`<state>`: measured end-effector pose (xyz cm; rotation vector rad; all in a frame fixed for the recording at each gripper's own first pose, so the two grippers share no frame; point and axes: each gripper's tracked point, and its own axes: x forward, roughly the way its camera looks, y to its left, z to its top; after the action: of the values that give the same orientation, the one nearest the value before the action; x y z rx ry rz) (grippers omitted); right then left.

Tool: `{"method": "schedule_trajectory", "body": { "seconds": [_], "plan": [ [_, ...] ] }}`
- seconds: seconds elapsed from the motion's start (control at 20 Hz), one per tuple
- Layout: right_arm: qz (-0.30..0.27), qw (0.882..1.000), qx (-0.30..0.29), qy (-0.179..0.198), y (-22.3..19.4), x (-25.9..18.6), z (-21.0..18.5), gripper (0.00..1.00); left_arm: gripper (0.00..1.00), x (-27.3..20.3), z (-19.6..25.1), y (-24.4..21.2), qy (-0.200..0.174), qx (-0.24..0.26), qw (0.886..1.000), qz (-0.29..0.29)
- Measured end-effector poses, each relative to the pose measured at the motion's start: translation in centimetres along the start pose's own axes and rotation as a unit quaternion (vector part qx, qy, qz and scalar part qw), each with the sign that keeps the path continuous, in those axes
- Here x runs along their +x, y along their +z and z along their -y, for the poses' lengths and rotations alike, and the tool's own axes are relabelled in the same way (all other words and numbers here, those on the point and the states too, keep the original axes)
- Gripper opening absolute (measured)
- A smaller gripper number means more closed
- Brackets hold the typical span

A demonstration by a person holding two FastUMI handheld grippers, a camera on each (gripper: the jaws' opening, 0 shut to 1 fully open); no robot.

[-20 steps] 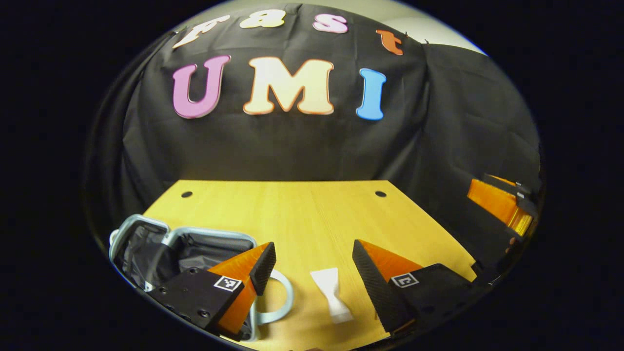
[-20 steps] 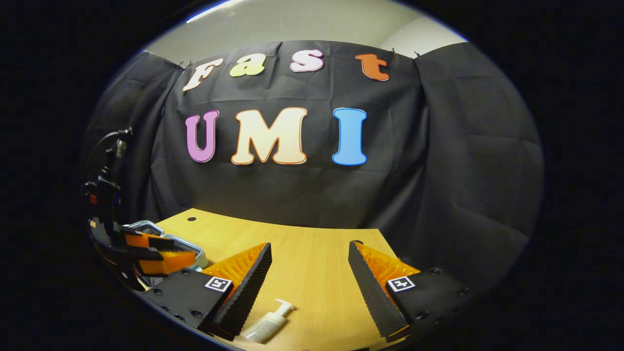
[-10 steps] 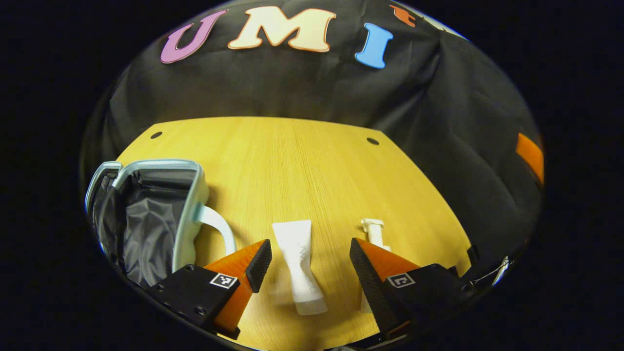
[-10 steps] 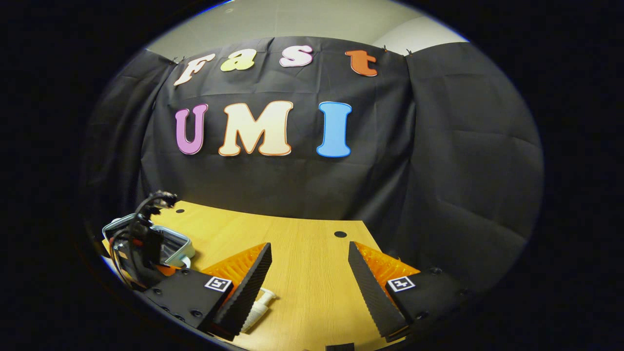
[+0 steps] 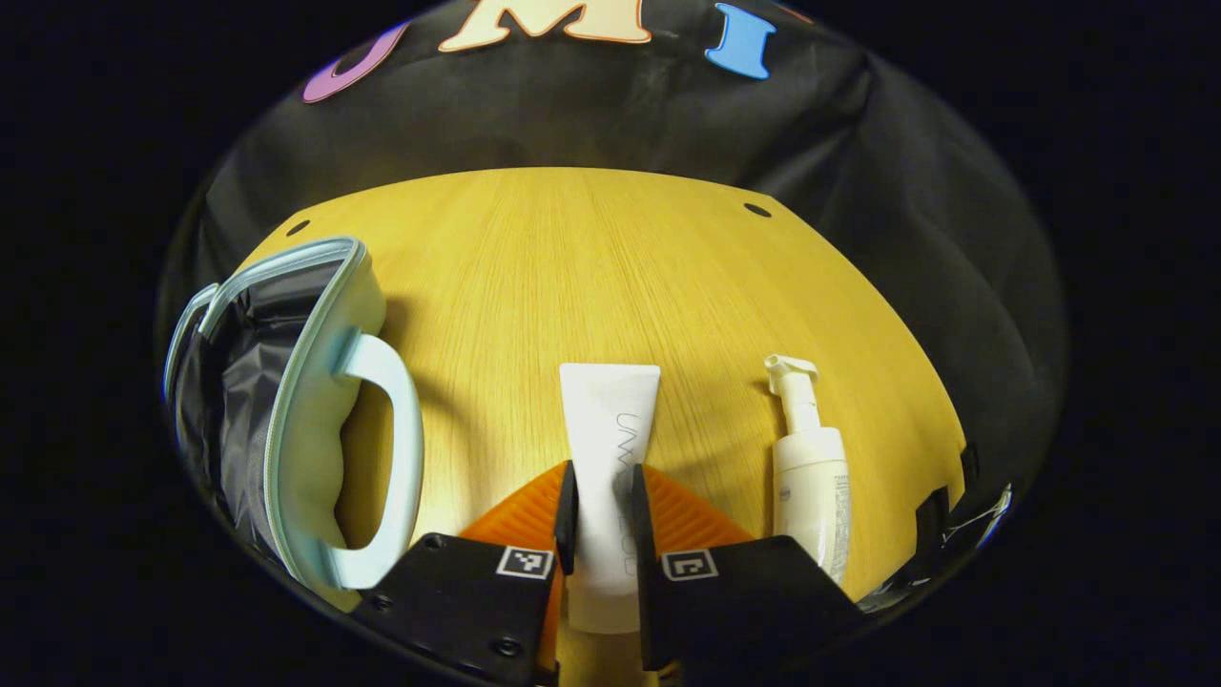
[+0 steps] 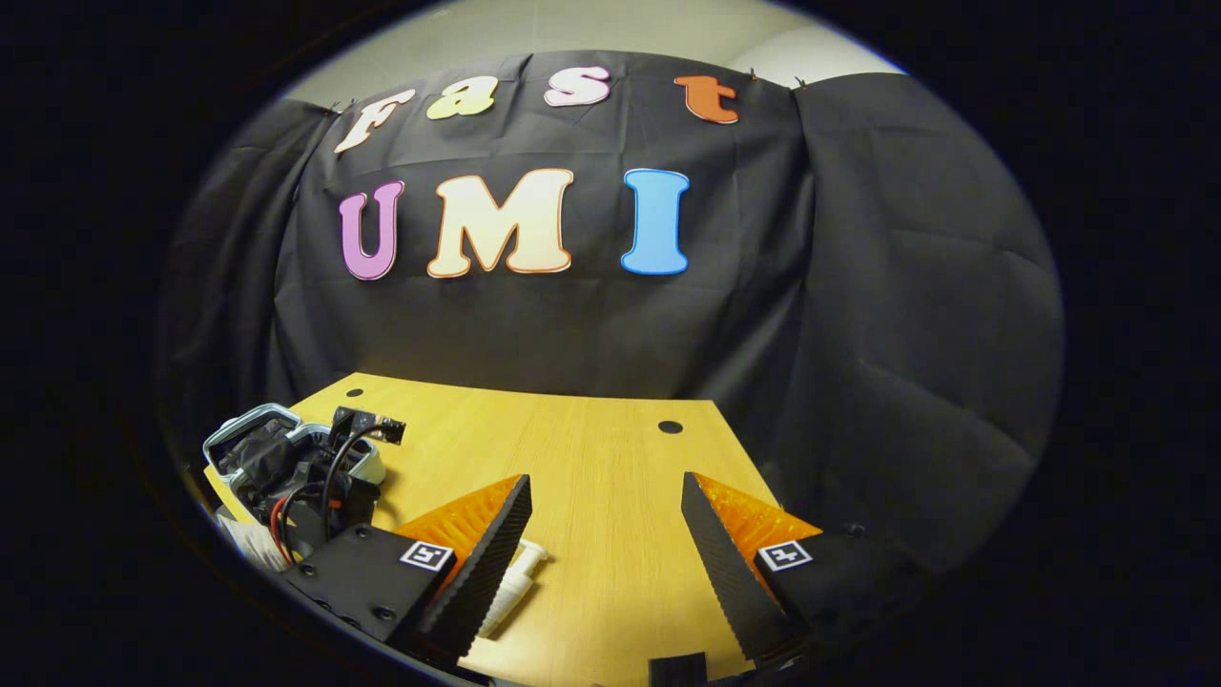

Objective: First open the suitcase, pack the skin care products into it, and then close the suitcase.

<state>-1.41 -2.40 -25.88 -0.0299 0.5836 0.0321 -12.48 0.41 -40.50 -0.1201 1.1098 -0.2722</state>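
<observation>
Closed since half a second ago, left claw [image 5: 598, 510] now pinches the white tube [image 5: 608, 448] lying on the worktop [image 5: 591, 267] beside the open suitcase [image 5: 286, 401], so packing can begin; right claw [image 6: 606, 544] gapes empty.

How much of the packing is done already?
The suitcase is already open, its dark lining showing. The left gripper is shut on the white tube, which lies on the table. The pump bottle waits beside it. The right gripper is open and empty. Both items still need packing, then closing.
</observation>
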Motion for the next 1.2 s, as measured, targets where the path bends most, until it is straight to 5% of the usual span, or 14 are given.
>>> {"method": "schedule_trajectory", "body": {
  "seconds": [0.15,0.4,0.65,0.85,1.0,1.15,1.2],
  "plan": [
    [-0.019,1.0,0.001,0.009,-1.1,0.8,-1.3,1.0,0.07,-0.4,-0.4,1.0,0.002,0.01,1.0,0.004],
    [-0.107,0.993,0.029,0.042,-6.6,3.2,-4.8,1.0,0.05,-3.1,-0.4,4.1,-0.019,0.012,0.999,0.036],
    [-0.252,0.961,0.083,0.073,-15.5,4.9,-9.5,0.96,0.05,-5.6,-1.0,5.6,-0.021,0.007,0.998,0.059],
    [-0.336,0.937,0.074,0.061,-21.1,5.1,-10.8,0.97,0.05,-7.5,-1.3,6.4,-0.023,0.008,0.997,0.072],
    [-0.371,0.925,0.059,0.06,-23.0,4.6,-11.6,0.83,0.05,-8.8,-1.6,7.0,-0.025,0.018,0.996,0.08],
    [-0.367,0.927,0.023,0.068,-23.2,4.6,-11.1,0.55,0.05,-10.1,-3.3,8.4,-0.02,0.015,0.995,0.095],
    [-0.37,0.926,0.032,0.072,-23.1,4.7,-11.3,0.55,0.05,-10.6,-5.2,8.9,-0.009,0.007,0.995,0.099]
  ]
}}
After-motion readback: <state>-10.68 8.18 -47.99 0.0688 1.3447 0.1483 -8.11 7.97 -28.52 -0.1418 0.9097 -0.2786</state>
